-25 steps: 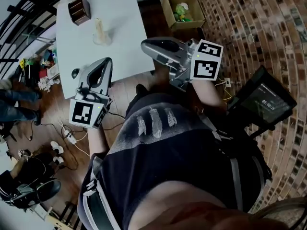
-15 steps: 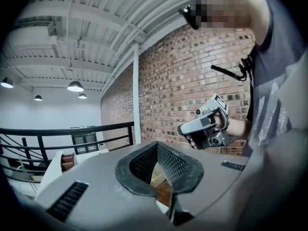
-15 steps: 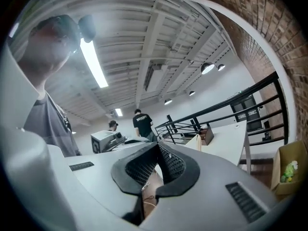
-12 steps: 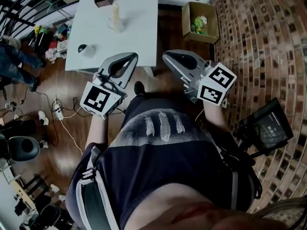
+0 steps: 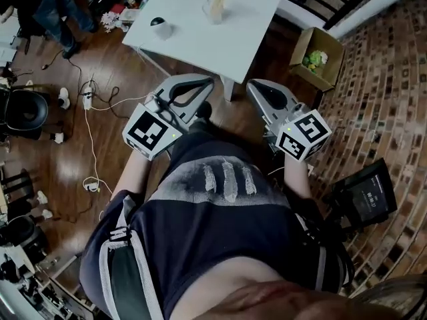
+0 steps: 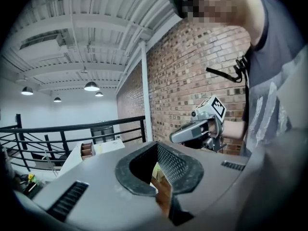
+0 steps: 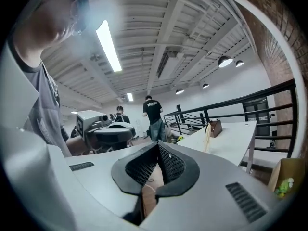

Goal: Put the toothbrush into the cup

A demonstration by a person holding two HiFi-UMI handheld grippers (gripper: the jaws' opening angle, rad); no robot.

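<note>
Head view shows me the white table [image 5: 247, 32] at the top of frame, well apart from both tools, with the person's torso filling the lower half; a cardboard box [image 5: 319, 49] sits on the floor to the table's right. The left gripper [image 5: 200, 84] and right gripper [image 5: 257, 85] are held in front of the body, short of the table edge; each has its jaws pressed together with nothing between the pads, only floor showing through the gap behind the tips. On the table's far part stands a pale cup [image 5: 215, 7], near a small brown box [image 7: 215, 127]; in the right gripper view a slim pale stick, which I take for the toothbrush [image 7: 207, 137], rises tilted from that spot, though it is too small to say whether it is inside the cup or just beside it. I judge the toothbrush light, stiff and smooth, apt to pivot in the pads; I would pinch it mid-handle, clear of the bristles; the cup looks light enough to tip if nudged.
</note>
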